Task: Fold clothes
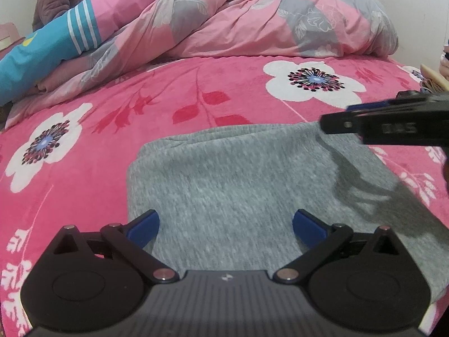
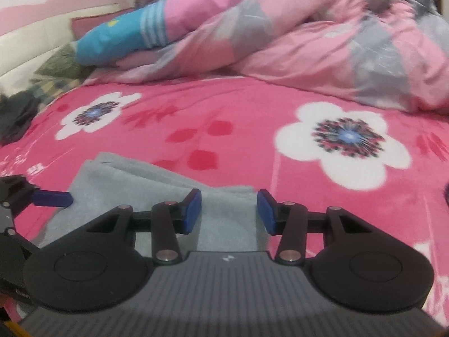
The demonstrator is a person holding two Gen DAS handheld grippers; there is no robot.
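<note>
Folded garment (image 1: pixel 238 185) lies flat on the bed (image 1: pixel 196 90) at lower centre of the left wrist frame, with the left gripper (image 1: pixel 226 224) over its near edge, the right gripper (image 1: pixel 350 120) entering at right above its far corner, and the bunched duvet (image 1: pixel 252 22) behind, across the upper frame.

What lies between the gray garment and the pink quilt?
Only bare floral blanket; nothing rests between the gray garment and the quilt, as both views show.

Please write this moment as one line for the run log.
step: fold | garment: grey, folded flat on blanket | left gripper: open, over garment | right gripper: open, empty, over garment edge
</note>
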